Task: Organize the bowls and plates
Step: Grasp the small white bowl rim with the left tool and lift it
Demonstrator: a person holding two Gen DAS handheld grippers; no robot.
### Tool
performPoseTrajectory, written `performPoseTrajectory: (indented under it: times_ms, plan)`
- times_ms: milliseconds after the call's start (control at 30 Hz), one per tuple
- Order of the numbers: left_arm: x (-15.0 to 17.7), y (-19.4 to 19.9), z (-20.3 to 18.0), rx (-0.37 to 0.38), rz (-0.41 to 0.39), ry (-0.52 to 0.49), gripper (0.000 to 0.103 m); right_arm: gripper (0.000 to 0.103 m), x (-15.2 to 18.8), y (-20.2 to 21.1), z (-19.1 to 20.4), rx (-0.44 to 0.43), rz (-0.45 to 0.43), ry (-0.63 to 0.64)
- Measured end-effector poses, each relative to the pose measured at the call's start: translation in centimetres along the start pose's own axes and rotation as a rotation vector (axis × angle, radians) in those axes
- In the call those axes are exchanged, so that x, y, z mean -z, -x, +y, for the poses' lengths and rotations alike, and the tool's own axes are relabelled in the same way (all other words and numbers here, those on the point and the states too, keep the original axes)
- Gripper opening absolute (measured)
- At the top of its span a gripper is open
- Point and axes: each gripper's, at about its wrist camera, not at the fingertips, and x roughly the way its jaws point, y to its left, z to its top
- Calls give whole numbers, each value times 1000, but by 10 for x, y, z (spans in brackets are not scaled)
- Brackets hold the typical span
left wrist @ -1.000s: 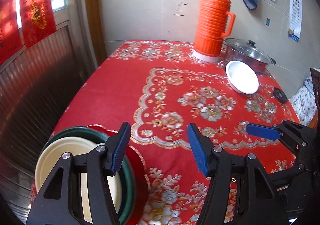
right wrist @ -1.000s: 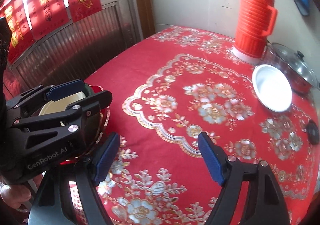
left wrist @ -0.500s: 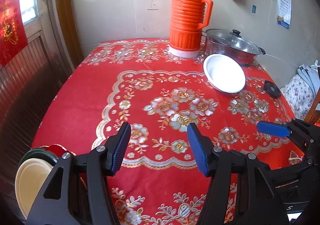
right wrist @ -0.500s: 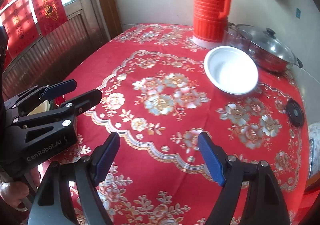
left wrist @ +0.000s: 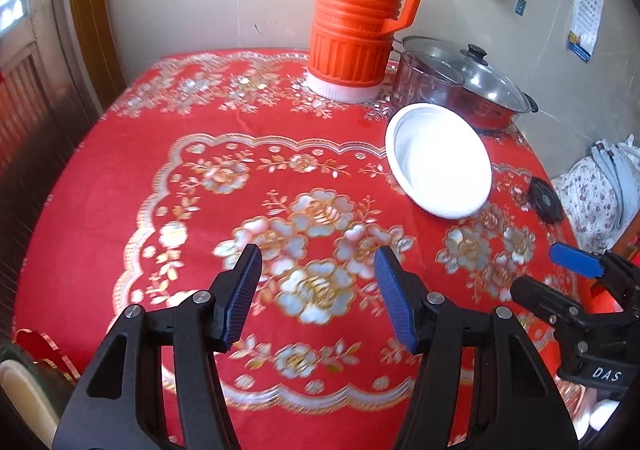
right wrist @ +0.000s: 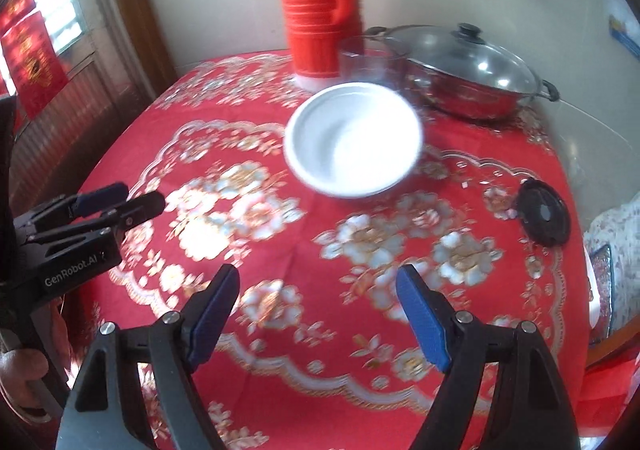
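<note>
A white bowl (left wrist: 438, 160) sits upright on the red floral tablecloth (left wrist: 200, 154), apart from both tools, just in front of a steel pot with a glass lid (left wrist: 472, 86) and beside an orange thermos (left wrist: 356, 14). From the left gripper (left wrist: 318, 292), jaws spread and empty, the bowl lies toward one o'clock. From the right gripper (right wrist: 318, 312), jaws spread wider and also empty, it lies near twelve o'clock, almost dead ahead. The bowl is round, so no axis favours either approach; judging by that alignment, the right hand looks better placed to reach its near rim. A stack of dishes (left wrist: 24, 394) shows at the left view's seven o'clock edge, well apart from the bowl.
</note>
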Motion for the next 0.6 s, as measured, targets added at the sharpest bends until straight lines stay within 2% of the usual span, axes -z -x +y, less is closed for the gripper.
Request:
performPoseTrajectory:
  times_ms: [300,500,600]
  plan:
    - [-39,-52,-31,63,73,28,59,81,-41,-37,-44,-23,26,-95]
    - [-57,-83,-48,11,92,-21,59,81,-55,-58,-60,-57,27,-141]
    - [-61,-97,-46,26,102,-2,59,80,-62,-69,-60,-60,34,-130]
